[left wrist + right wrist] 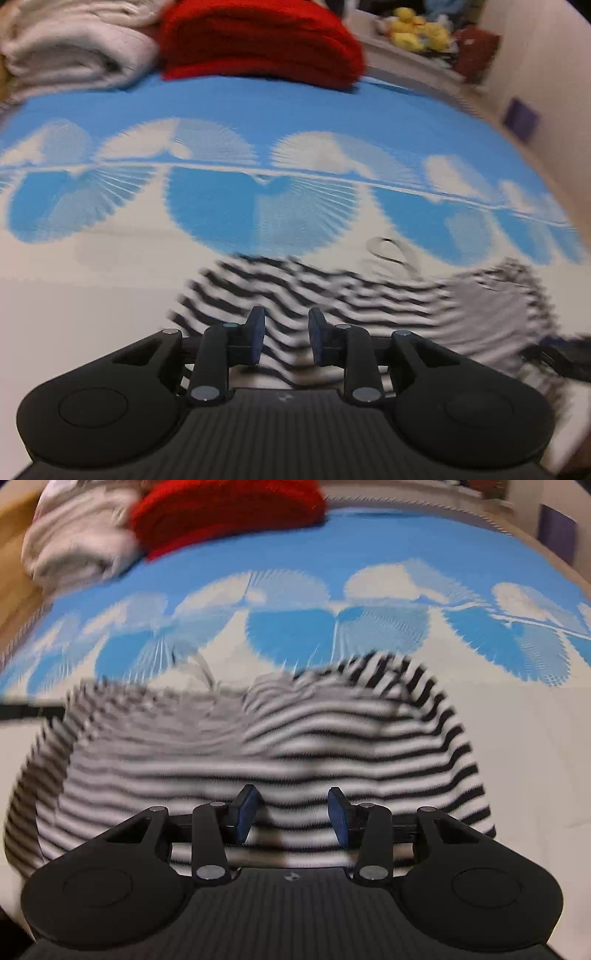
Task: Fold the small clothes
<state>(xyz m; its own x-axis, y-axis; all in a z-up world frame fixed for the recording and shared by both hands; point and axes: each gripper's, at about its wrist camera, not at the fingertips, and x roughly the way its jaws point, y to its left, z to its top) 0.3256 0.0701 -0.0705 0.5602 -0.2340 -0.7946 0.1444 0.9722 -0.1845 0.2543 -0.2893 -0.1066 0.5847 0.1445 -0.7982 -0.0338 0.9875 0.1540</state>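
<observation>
A small black-and-white striped garment lies rumpled on the blue-and-white patterned bedspread. In the left wrist view the garment lies just ahead and to the right. My left gripper is open, its blue-padded fingers over the garment's left part, holding nothing. My right gripper is open over the garment's near edge, with striped cloth showing between the fingers. Both views are motion-blurred.
A folded red cloth and a folded white cloth lie at the far edge of the bed. Yellow soft toys sit on a ledge at the back right. A wall runs along the right.
</observation>
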